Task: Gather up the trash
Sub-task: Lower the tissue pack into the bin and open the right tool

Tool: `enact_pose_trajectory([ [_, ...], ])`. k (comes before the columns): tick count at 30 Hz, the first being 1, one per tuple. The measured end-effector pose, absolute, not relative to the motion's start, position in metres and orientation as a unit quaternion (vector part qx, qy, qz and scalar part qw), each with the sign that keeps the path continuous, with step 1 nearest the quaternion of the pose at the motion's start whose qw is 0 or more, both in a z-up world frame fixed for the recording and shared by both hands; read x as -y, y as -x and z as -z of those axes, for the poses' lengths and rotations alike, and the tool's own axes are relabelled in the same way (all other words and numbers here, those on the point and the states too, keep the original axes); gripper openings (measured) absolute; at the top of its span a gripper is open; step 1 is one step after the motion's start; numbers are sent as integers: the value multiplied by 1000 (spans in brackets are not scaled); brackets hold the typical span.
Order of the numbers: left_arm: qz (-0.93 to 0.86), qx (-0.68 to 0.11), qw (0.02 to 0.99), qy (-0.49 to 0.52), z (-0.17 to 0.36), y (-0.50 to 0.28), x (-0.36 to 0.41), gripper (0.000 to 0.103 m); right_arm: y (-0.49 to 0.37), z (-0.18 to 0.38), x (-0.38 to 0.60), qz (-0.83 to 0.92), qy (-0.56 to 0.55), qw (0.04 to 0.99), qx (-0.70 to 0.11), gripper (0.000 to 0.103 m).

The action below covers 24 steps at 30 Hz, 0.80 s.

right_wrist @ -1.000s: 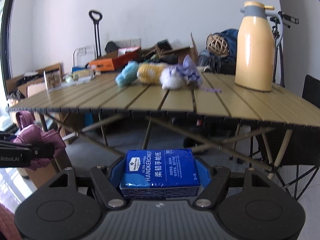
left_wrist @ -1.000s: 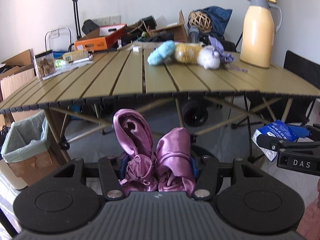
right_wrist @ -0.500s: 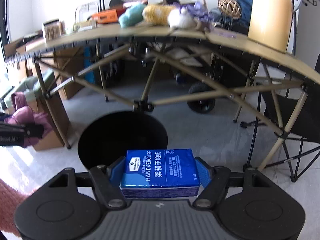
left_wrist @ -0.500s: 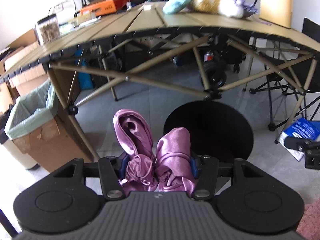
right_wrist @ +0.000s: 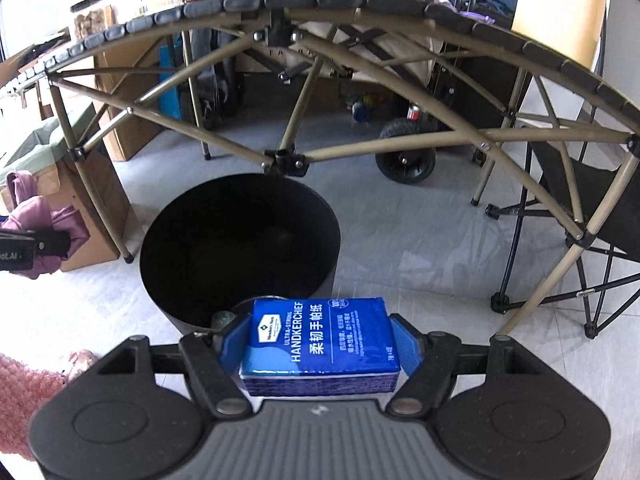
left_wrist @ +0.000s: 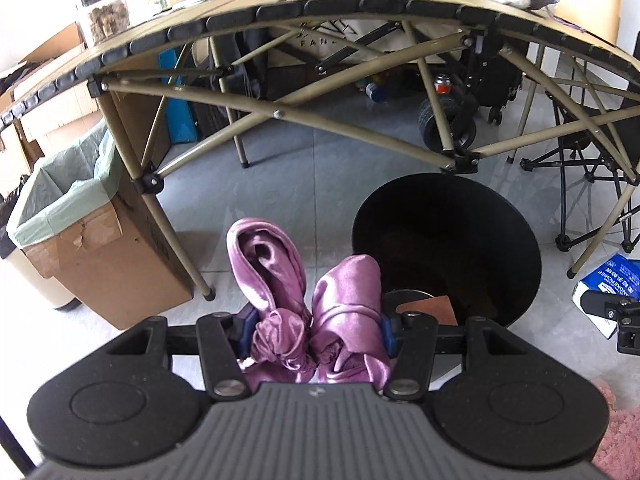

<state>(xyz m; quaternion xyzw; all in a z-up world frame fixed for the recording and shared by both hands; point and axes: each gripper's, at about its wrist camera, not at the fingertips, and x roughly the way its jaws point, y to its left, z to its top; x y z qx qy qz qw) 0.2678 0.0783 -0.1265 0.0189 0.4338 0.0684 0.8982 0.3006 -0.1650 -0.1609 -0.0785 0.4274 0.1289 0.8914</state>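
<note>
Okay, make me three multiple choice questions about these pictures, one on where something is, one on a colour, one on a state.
1. Where does the black bin stand?
A. on the floor by the table's frame
B. on the tabletop
C. inside the cardboard box

2. What colour is the cloth in the left gripper?
A. green
B. purple
C. white

3. How is the handkerchief pack in the right gripper?
A. lying loose on the floor
B. dropped inside the bin
C. clamped between the fingers

Answers:
1 A, its rim sits below the table's crossbars on the grey tiles.
2 B, the satin folds are plainly purple.
3 C, the blue pads press both of its ends.
</note>
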Motion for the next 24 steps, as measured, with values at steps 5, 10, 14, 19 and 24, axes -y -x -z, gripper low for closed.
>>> enact_pose_trajectory([
  [5,-77,-444,893,-8,132,-274,-87,55,-311,164,159,-130,71,886,-438,72],
  [10,-86,-454,887,-2,137,-276,-97,55,-323,165,143,-139,70,883,-442,72],
  [14,-97,-461,882,9,142,-278,-110,55,-334,167,125,-151,69,878,-449,72],
  [19,-110,-468,877,18,147,-283,-124,55,-352,173,103,-158,64,868,-465,72],
  [24,-121,-476,871,24,151,-288,-135,55,-370,183,84,-152,61,859,-486,72],
])
